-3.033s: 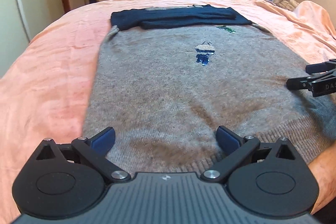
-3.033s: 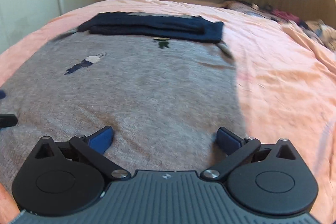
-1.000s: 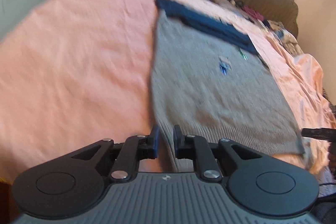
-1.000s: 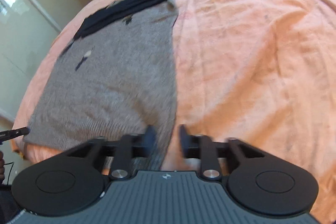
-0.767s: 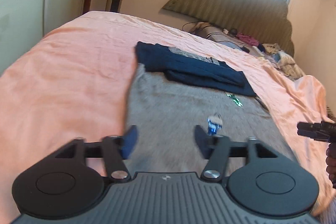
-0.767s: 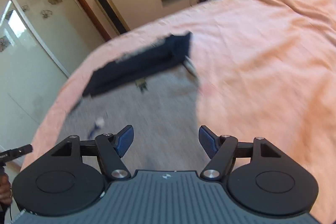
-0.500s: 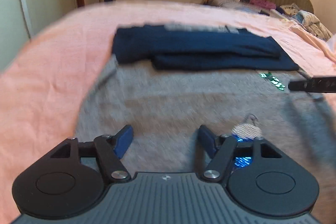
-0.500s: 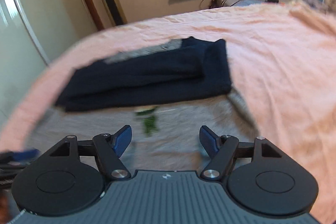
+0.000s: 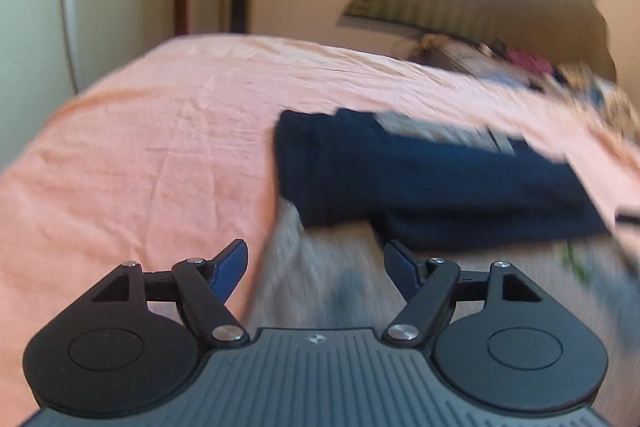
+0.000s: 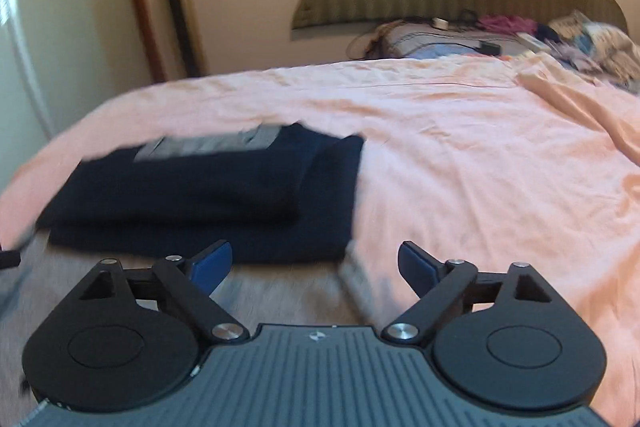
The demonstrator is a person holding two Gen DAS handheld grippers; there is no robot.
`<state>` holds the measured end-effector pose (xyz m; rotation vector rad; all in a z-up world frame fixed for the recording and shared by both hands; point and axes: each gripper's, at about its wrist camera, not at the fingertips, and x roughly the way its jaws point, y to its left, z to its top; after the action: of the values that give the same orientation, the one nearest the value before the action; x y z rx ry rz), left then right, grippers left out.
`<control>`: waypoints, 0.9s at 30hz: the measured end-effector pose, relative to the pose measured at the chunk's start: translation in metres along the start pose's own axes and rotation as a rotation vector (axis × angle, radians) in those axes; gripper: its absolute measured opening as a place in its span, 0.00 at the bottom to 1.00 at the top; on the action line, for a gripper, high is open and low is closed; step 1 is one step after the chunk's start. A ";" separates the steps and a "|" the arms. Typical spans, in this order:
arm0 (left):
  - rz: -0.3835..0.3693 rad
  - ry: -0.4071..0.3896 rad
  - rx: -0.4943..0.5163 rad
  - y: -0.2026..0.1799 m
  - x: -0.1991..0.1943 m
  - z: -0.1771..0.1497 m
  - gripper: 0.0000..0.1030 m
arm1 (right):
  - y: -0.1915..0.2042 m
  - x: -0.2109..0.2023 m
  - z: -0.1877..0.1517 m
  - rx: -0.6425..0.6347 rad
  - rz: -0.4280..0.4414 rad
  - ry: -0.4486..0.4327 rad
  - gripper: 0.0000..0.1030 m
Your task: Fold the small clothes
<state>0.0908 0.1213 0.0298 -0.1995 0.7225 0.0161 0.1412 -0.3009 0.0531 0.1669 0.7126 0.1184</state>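
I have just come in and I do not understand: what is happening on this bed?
A person is folding a grey sweater spread on a pink bedsheet, with a gripper in each hand. Its navy sleeves are already folded across the top. The left gripper is over the sweater's left shoulder, open and empty. The right gripper is over the right shoulder, jaws opening, gripping nothing yet.
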 end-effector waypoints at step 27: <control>0.170 -0.182 0.102 -0.020 0.055 0.069 0.45 | 0.007 0.066 0.058 -0.012 -0.025 -0.088 0.73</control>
<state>0.1788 0.1119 0.0471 -0.0376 0.5556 0.1571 0.2284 -0.2898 0.0559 0.1504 0.6256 0.0907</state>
